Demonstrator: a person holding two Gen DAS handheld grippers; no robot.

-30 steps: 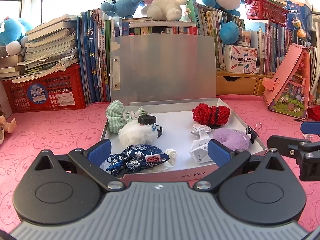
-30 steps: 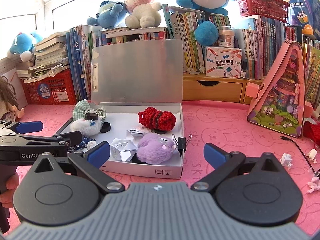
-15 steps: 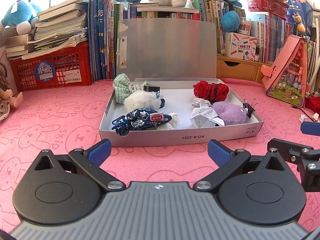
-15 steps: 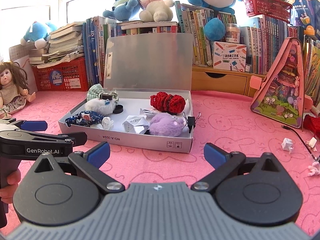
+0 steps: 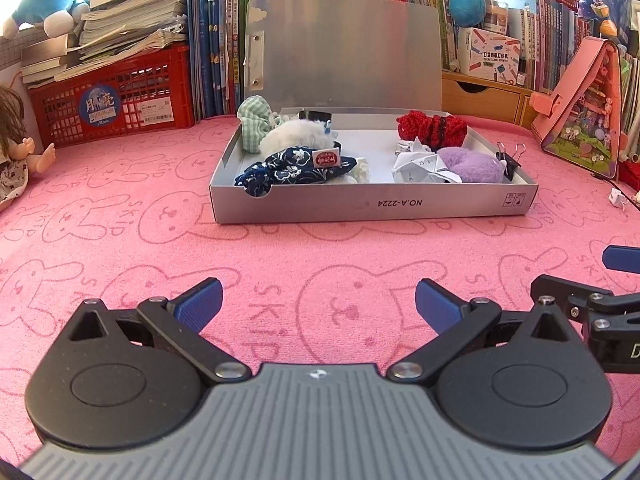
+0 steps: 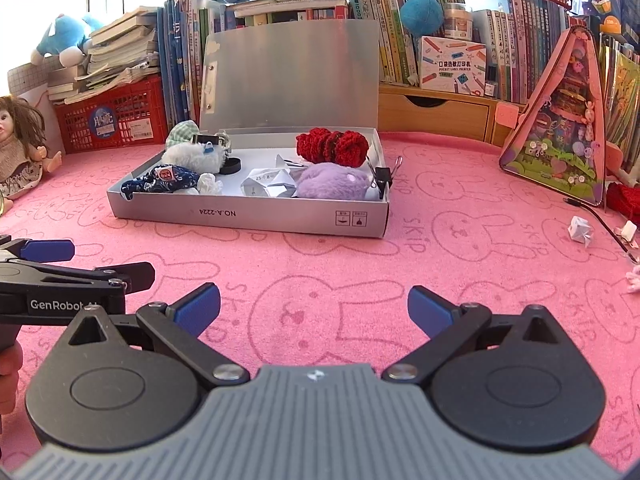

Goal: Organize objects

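Open box [image 5: 374, 204] of small things straight ahead on the pink worktop [image 5: 280, 264], long axis crosswise; left claw [image 5: 318, 304] and right claw [image 6: 314, 306] both released, empty, right one nearer stray folded paper [image 6: 581, 230].

Pink bunny-print cloth [image 6: 460, 280] covers the whole surface. Sitting right on it: an open grey box [image 6: 256, 216], a red crate [image 5: 116, 108], a doll [image 6: 18, 148], a pink triangular playhouse [image 6: 560, 128], plus a crumpled paper bit [image 6: 580, 230].
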